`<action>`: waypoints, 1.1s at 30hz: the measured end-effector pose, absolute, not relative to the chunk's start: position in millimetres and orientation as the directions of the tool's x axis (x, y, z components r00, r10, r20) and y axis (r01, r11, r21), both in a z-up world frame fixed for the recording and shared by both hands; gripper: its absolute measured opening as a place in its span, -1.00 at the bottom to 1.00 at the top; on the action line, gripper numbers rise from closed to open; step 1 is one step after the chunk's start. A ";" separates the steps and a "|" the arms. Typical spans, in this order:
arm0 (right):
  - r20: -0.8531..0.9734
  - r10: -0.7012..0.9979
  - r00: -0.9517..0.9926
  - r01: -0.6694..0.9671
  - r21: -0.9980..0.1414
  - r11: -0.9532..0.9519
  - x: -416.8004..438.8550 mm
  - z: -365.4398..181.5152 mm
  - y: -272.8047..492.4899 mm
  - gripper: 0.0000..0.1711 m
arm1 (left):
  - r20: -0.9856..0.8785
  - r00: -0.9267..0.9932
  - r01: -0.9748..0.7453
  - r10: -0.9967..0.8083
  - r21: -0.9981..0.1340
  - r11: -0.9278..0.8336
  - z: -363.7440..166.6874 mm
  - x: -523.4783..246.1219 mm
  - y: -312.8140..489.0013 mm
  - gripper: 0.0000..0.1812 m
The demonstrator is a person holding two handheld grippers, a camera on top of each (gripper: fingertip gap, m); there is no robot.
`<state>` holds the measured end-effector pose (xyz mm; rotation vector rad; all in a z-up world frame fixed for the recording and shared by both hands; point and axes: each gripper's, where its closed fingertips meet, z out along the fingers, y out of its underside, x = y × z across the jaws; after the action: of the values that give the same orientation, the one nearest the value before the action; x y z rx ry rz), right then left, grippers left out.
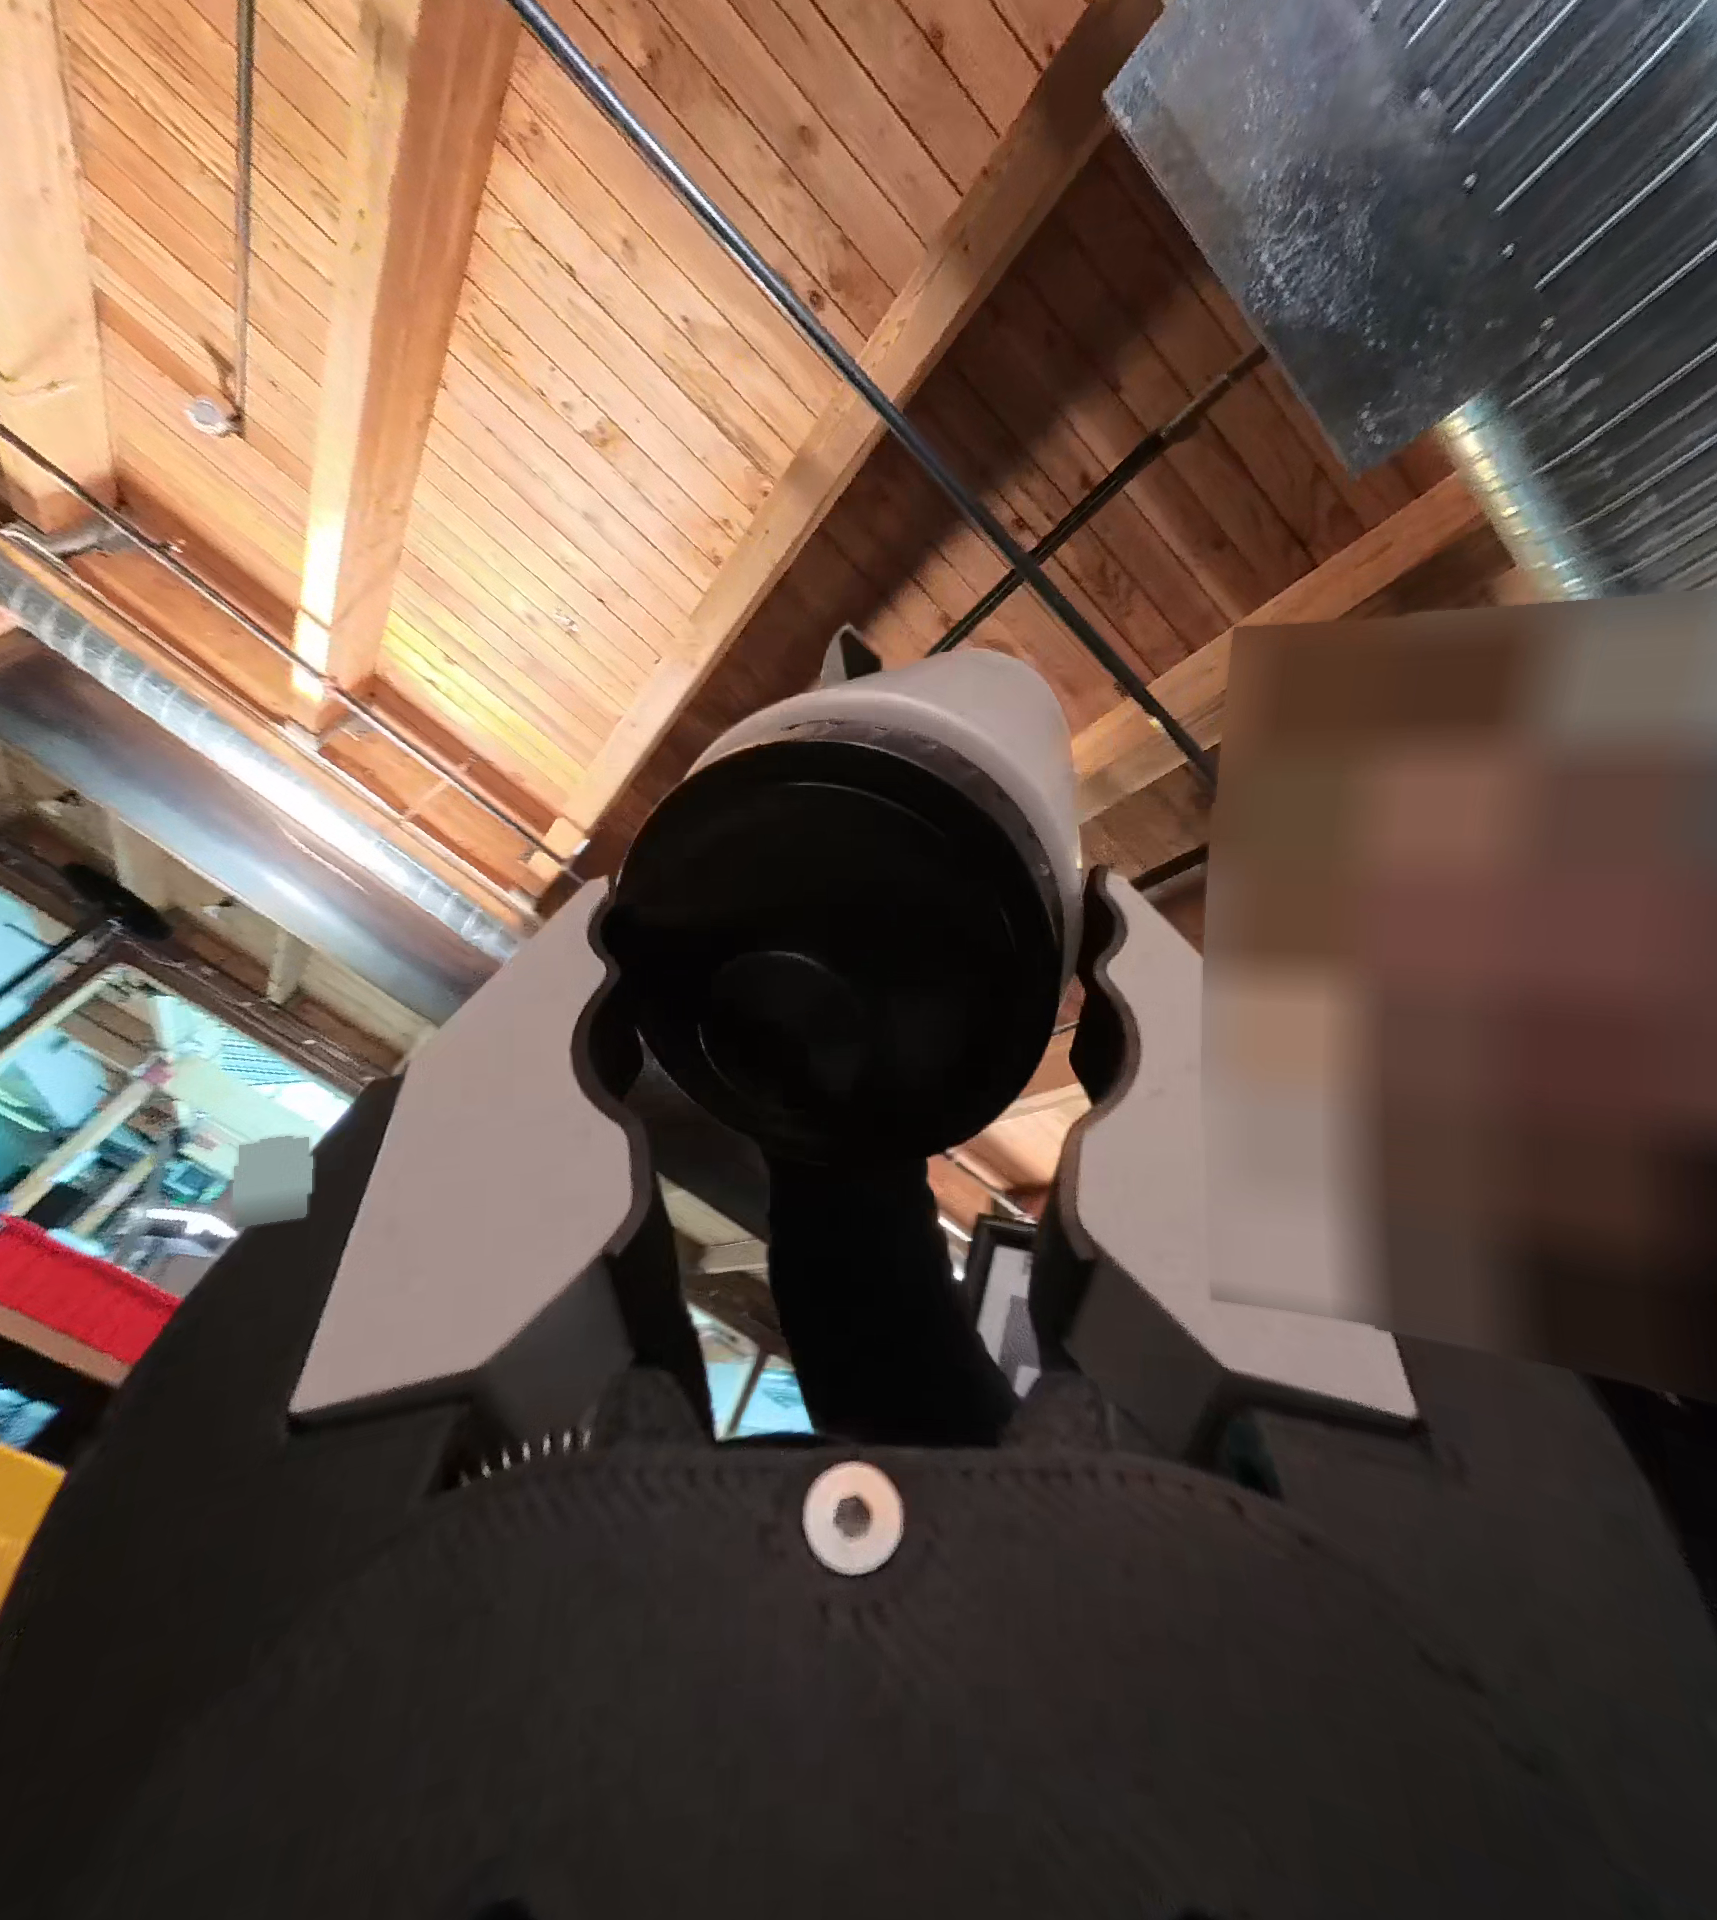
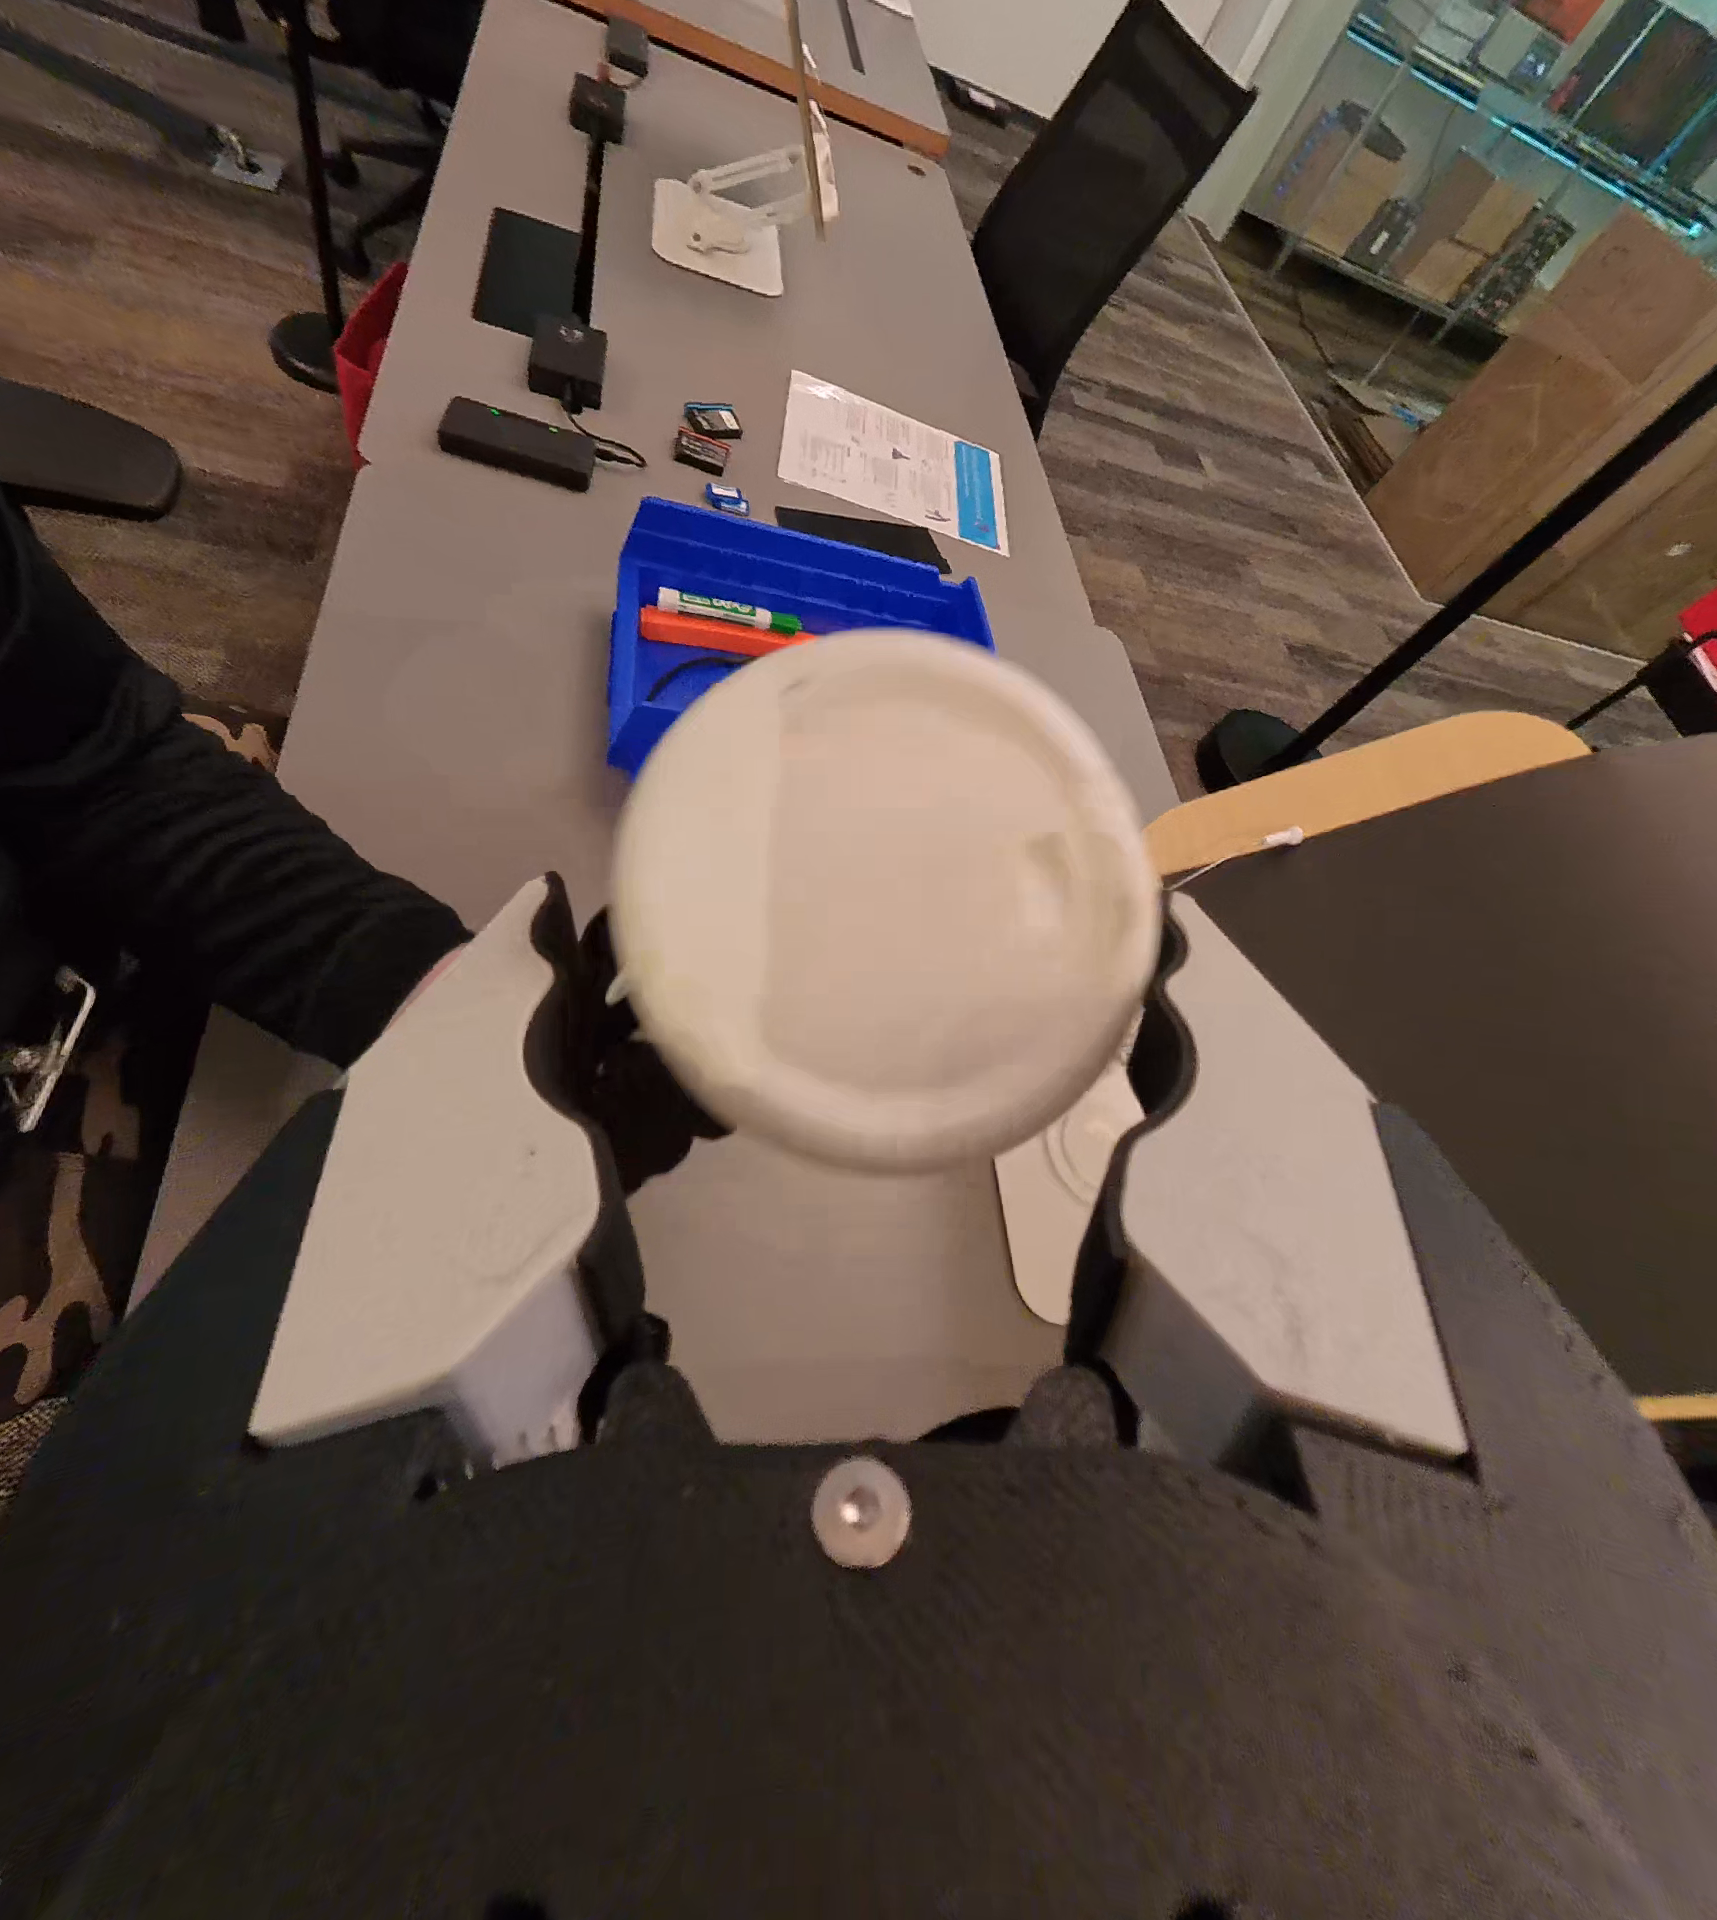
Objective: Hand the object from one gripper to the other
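A white cup with a black base (image 1: 838, 956) and a white lid (image 2: 885, 894) is held in the air between both grippers. My left gripper (image 1: 849, 935) points up at the ceiling, and its jaws are shut on the cup's lower end. My right gripper (image 2: 864, 935) points down at the grey table (image 2: 480, 644), and its jaws press the cup just below the lid. In the left wrist view, one right fingertip (image 1: 846, 657) shows at the cup's far side. The lid hides the cup's wall in the right wrist view.
On the table lie a blue bin (image 2: 802, 566) with markers, black devices (image 2: 516, 442) and a paper sheet (image 2: 885, 457). A dark table (image 2: 1508, 1039) is at the right. A person's black sleeve (image 2: 210, 883) is at the left. A metal duct (image 1: 1560, 260) hangs overhead.
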<state>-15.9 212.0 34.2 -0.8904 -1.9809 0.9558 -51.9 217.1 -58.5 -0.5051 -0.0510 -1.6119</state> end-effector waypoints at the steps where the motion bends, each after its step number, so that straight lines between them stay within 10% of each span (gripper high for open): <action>1: 0.322 0.824 -0.466 0.261 -0.840 0.476 -14.7 32.3 213.5 0.28 | 0.351 0.006 0.956 -0.936 -0.277 -0.098 -55.5 -57.1 215.6 -0.07; 24: 0.599 0.782 -0.172 0.348 -0.705 0.617 43.8 -6.8 229.3 0.33 | 0.362 0.444 0.572 -0.820 -0.819 -0.052 -35.0 -99.5 198.5 -0.08; 33: 0.556 0.814 -0.166 0.413 -0.711 0.569 32.2 -39.1 226.1 0.34 | 0.417 0.432 0.581 -0.800 -0.807 -0.107 -43.7 -97.7 205.0 -0.09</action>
<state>32.2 226.1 -39.1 -1.0114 -1.7850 0.4937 -97.7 205.0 -43.7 -1.1978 0.2336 -1.1835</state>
